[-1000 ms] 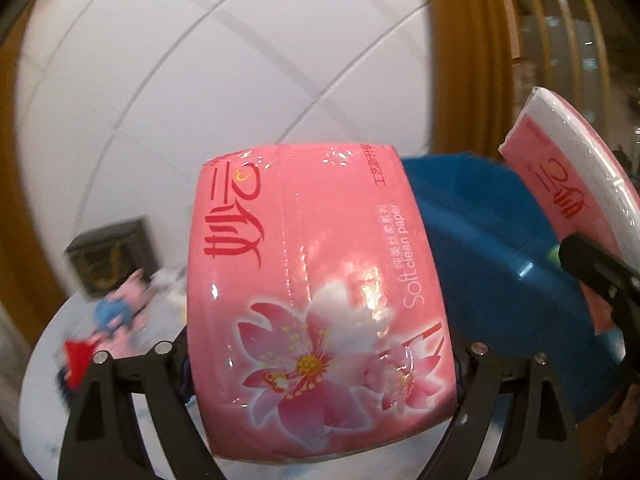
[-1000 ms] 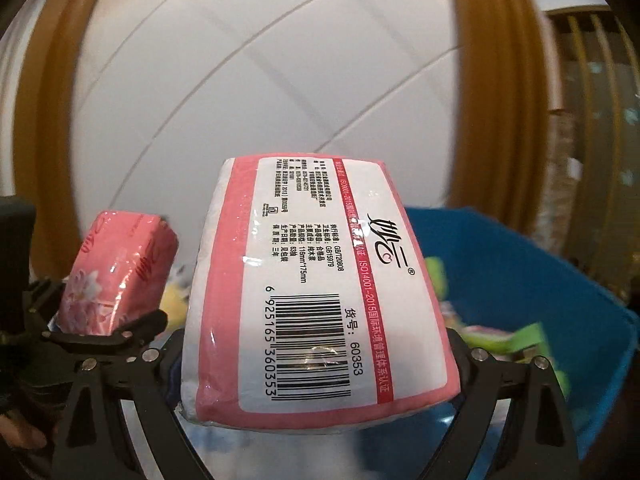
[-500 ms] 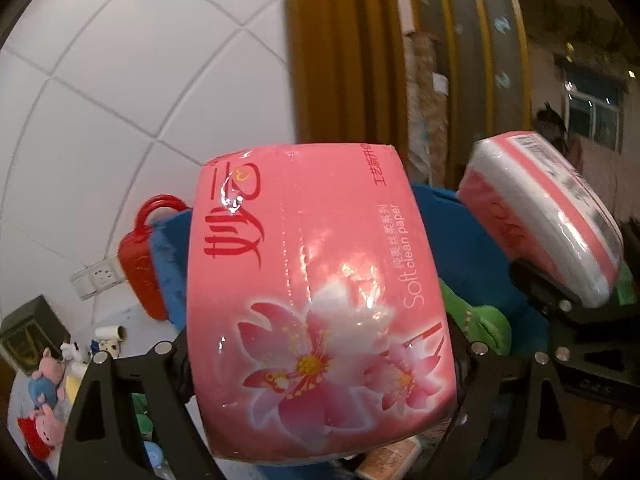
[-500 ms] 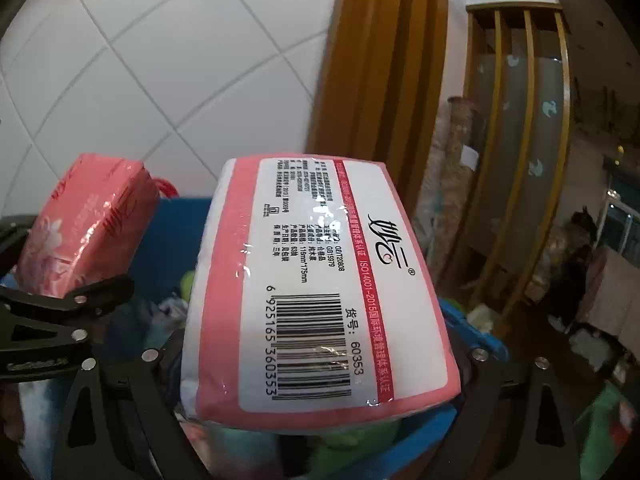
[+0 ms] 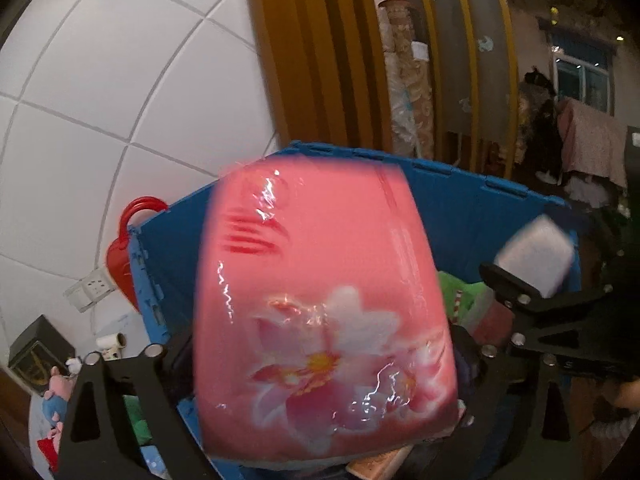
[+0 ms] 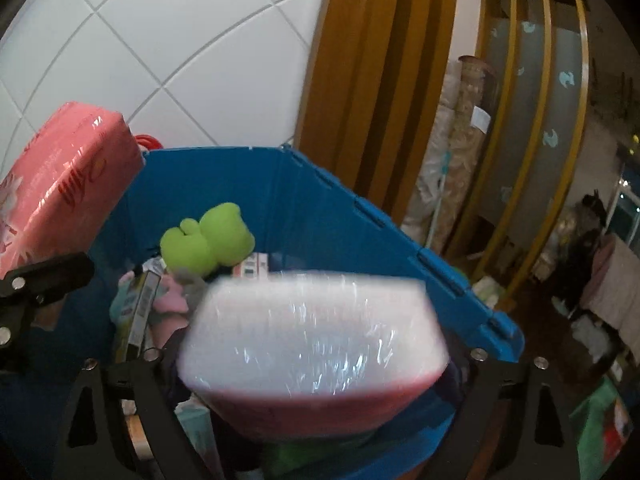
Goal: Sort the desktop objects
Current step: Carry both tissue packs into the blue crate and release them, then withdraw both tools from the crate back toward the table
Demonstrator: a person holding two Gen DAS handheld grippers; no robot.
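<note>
Between the fingers of the left gripper (image 5: 320,354) sits the pink tissue pack (image 5: 324,312), its flower face toward the camera and its long axis running away from the tongs, up and forward over the crate. The print is smeared in streaks while the fingers are sharp. The pads lie at the pack's sides, but I cannot tell whether they grip it.

The right gripper (image 6: 314,356) stands wide: a sliver of gap shows on each side of the second tissue pack (image 6: 312,320). This pack lies crosswise between the fingers, a white face up and a pink edge below, also blurred.

Half a second ago the second pack showed its barcode face and pointed forward; now that face is gone from view and the pack has dropped lower between the fingers. The pink pack sits nearly where it did, only smeared.

Both tongs tilt down and side by side, each seen at the other's flank.

Ahead of and beneath both tongs is the blue crate (image 6: 320,216), where a green frog plush (image 6: 212,240) sits among boxes. Beyond the crate's left end, ahead of the left tongs, hangs a red handled item (image 5: 120,248) against the white tiled wall (image 5: 120,80).
</note>
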